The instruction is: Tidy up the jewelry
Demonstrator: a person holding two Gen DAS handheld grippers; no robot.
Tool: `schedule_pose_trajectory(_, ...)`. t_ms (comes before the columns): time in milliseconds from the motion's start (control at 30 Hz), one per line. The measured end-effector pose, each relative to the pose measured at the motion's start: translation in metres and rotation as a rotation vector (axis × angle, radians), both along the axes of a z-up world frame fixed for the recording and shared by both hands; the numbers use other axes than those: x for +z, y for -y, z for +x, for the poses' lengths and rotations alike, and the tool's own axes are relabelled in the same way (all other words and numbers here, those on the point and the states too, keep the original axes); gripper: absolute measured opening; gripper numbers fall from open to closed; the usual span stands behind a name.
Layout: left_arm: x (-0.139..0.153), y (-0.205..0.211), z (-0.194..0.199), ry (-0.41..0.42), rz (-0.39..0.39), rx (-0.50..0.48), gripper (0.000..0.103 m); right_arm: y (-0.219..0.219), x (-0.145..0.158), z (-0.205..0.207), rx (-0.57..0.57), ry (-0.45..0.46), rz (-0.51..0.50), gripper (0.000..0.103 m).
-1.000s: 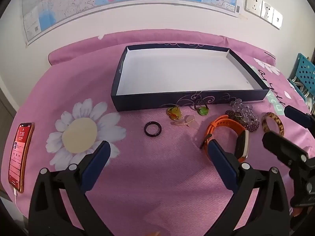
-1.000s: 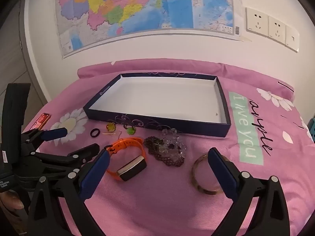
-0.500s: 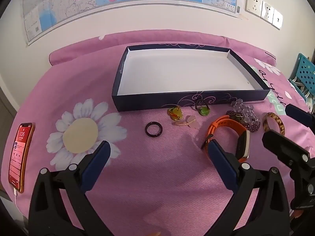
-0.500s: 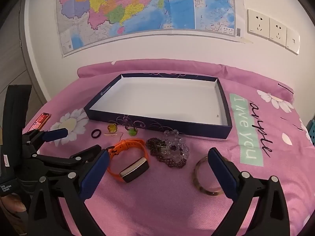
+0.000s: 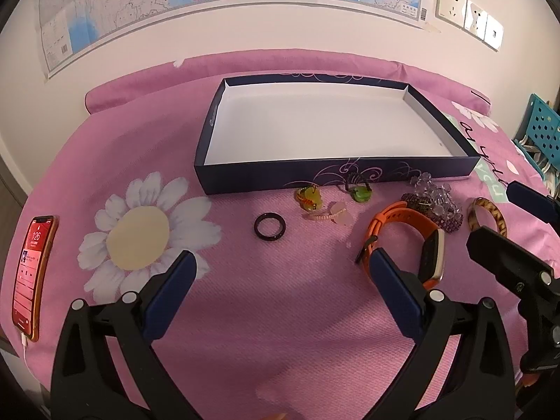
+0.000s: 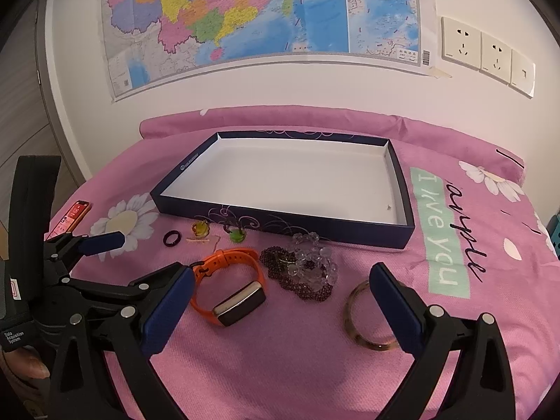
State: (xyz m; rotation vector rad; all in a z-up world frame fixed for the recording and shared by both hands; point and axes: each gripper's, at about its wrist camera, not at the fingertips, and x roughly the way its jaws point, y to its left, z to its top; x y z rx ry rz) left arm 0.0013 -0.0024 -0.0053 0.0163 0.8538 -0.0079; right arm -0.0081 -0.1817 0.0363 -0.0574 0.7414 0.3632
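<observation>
Left tongs (image 5: 281, 281) spread wide, blue-padded fingers (image 5: 168, 295) apart, nothing between them, held low and level, pointing forward. Right tongs (image 6: 280, 295) likewise wide open, empty, blue pads (image 6: 397, 309) angled outward. Seen from right wrist view: left tongs (image 6: 136, 257) just beside and left of the right pair, tips forward, jaws parted. Seen from left wrist view: right tongs (image 5: 500, 215) at far right edge, parted. Fingertip of a hand (image 6: 29, 364) gripping the left handle, lower left corner.
</observation>
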Motion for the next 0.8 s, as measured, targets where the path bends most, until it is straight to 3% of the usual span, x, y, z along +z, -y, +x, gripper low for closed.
schedule_pose_trajectory(800,-0.0002,0.0025,-0.0008,0.007,0.005,-0.007,0.097,0.0076,-0.0030,-0.0002,-0.020,-0.011,0.008,0.096)
